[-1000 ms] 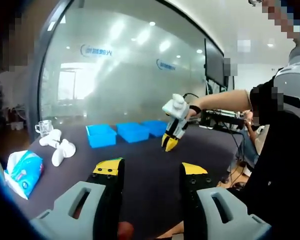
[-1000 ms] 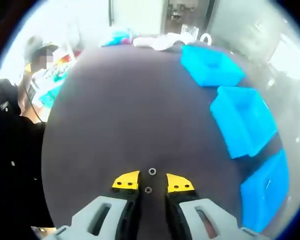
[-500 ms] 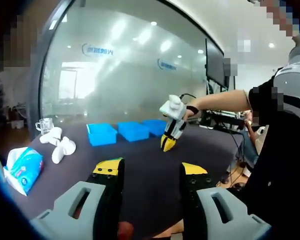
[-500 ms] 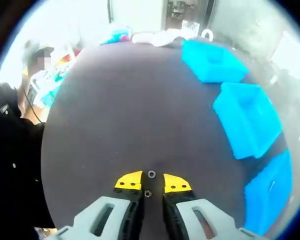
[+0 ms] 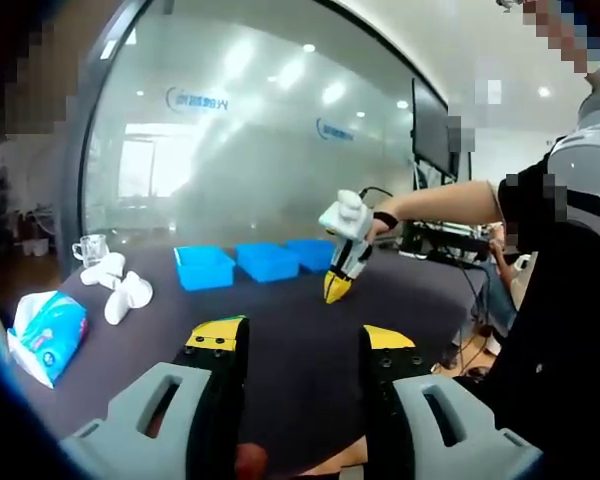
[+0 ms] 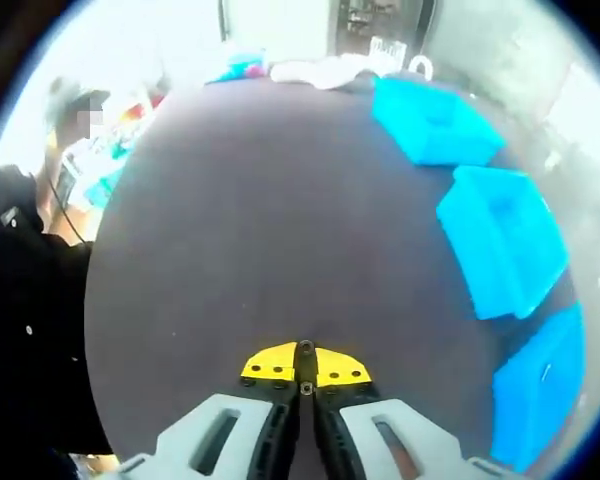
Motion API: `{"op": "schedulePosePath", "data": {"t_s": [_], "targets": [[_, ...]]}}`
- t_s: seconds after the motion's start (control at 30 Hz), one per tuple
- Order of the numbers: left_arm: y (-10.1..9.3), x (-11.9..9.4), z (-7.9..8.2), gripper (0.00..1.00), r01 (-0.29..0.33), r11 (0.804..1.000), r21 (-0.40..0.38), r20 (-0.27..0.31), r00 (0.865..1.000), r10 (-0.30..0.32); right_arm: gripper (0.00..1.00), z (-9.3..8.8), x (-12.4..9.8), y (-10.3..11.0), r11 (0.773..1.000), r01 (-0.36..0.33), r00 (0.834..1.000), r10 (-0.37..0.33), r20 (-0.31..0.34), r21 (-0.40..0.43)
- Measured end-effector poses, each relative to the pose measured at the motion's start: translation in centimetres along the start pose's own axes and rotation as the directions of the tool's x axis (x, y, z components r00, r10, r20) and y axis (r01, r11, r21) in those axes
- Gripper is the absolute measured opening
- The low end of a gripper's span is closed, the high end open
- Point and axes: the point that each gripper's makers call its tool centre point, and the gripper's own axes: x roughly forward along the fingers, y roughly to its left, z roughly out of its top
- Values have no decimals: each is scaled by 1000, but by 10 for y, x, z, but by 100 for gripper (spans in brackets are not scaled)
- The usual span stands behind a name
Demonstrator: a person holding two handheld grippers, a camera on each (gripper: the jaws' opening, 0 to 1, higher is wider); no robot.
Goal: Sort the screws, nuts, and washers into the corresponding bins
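My right gripper (image 6: 304, 368) points down at the dark table (image 6: 260, 220) with its yellow-tipped jaws shut on a small nut (image 6: 305, 388). A second small ring-shaped piece (image 6: 303, 348) shows right at the jaw tips; whether it is pinched too I cannot tell. Three blue bins (image 6: 435, 122) (image 6: 505, 240) (image 6: 540, 385) stand in a row along the table's right side. My left gripper (image 5: 302, 340) hovers open over the near table edge, nothing between its jaws. In the left gripper view the right gripper (image 5: 339, 283) touches the table in front of the bins (image 5: 265, 262).
A tissue pack (image 5: 42, 338), white objects (image 5: 120, 295) and a glass cup (image 5: 88, 250) lie at the table's left end. A glass wall rises behind the bins. A person's arm (image 5: 440, 200) holds the right gripper; another person sits at a desk (image 5: 450, 240) behind.
My right gripper's jaws have closed from a narrow gap onto the small nut. The left gripper has stayed open and almost still.
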Motion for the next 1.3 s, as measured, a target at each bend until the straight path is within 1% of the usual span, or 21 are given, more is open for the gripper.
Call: {"op": "schedulePosePath", "data": {"t_s": [0.2,0.3,0.4,0.47,0.57,0.6,0.63,0.67,0.7,0.77,0.83,0.87,0.9,0.93,1.0,1.1,1.13,1.17,1.23,1.27,1.3], "targets": [[0,-2,2,43,-2,1000,5,4,1000,2,2,1,-4,3,1000,13,1000,-12,19,-13],[0,-2,3,43,-2,1000,8,6,1000,2,2,4,-9,7,1000,17,998,-17,57,-7],[0,-2,5,43,-1,1000,9,11,1000,1,2,9,-15,8,999,27,991,-31,127,26],[0,-2,6,43,-1,1000,10,16,1000,0,2,12,-21,9,998,33,984,-41,175,50],[-1,-2,7,43,4,1000,9,23,1000,-4,2,17,-34,7,993,51,961,-78,267,107],[-2,-2,7,43,6,1000,9,22,1000,-7,1,19,-41,6,989,51,945,-93,313,139],[-2,-1,6,43,7,1000,10,22,1000,-7,1,19,-46,6,986,55,934,-106,341,155],[-3,-1,6,43,8,1000,10,21,1000,-8,1,20,-52,4,982,64,918,-129,376,180],[-3,-1,6,43,9,1000,8,22,1000,-10,1,21,-57,3,977,70,905,-147,400,200],[-3,0,7,43,13,1000,9,25,1000,-13,1,19,-66,4,971,77,881,-173,440,226],[-4,0,10,43,14,1000,13,30,999,-14,1,19,-73,5,964,103,854,-211,474,245],[-3,1,11,43,14,1000,15,33,999,-15,1,19,-75,6,962,110,845,-223,485,250],[-3,1,13,43,14,1000,17,35,999,-15,1,18,-79,4,957,119,831,-241,502,263],[-3,2,15,43,14,1000,17,38,999,-15,1,18,-83,3,951,135,811,-267,521,278],[-3,5,18,43,17,1000,24,40,999,-18,1,19,-97,-2,923,186,747,-356,562,337],[-4,7,22,43,20,999,29,44,999,-22,1,19,-114,-5,883,230,658,-451,603,410],[-5,8,23,43,23,999,31,45,999,-24,1,18,-120,-6,869,241,631,-479,611,432],[-6,9,23,43,26,999,34,44,999,-28,1,18,-126,-6,854,244,599,-505,622,459],[-8,10,23,43,34,999,35,43,998,-35,1,14,-135,-6,830,254,552,-547,630,497],[-9,11,23,43,36,999,35,42,998,-38,1,13,-138,-6,820,262,534,-563,631,509],[-10,12,23,43,39,999,35,40,998,-41,1,9,-142,-11,808,276,515,-582,629,521]]}}
